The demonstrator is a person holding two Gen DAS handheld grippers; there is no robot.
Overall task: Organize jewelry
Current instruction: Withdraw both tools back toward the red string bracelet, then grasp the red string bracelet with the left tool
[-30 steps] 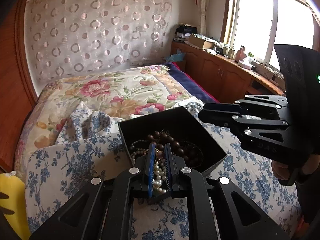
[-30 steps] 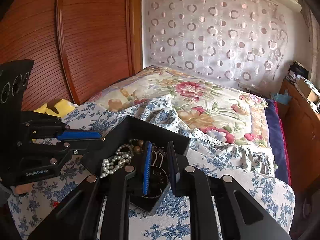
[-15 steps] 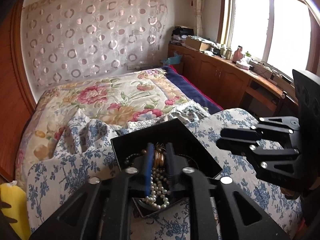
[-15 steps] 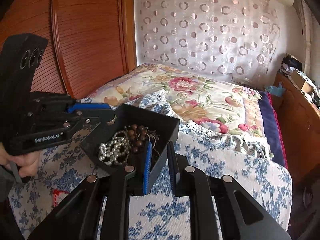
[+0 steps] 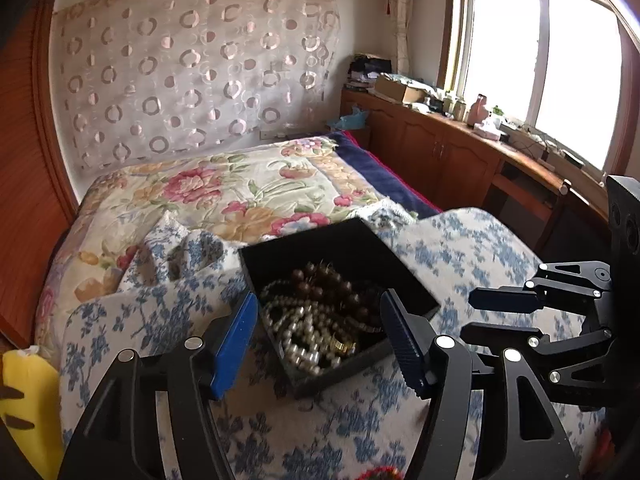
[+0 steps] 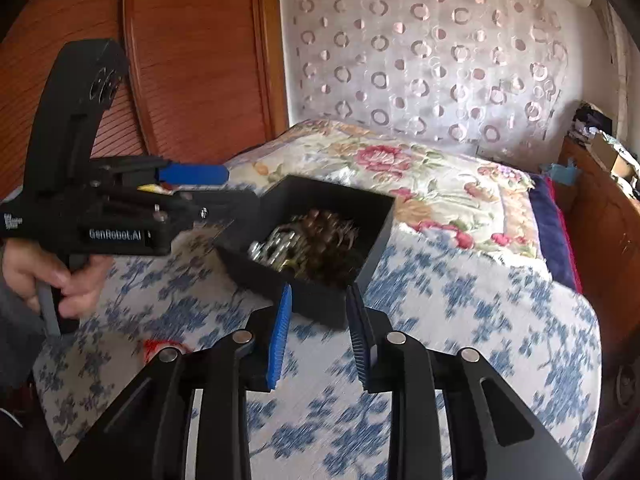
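Both tongs, left (image 5: pixel 320 344) and right (image 6: pixel 318 336), gape wide and empty over a black jewelry box (image 5: pixel 340 276) near the bed's (image 5: pixel 460 240) foot edge; tangled strands, seemingly pearls (image 5: pixel 300 332), could snag together when lifted.

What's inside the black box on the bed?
The black box holds a tangle of jewelry: a white pearl string, dark brown wooden beads and a bit of gold. Anything under that pile, and the box's bottom, is hidden.

Your two wrist views look down from close by, from opposite sides, sharing the black box (image 5: pixel 340 276) (image 6: pixel 320 224) on the bed (image 5: pixel 240 192) (image 6: pixel 460 200)
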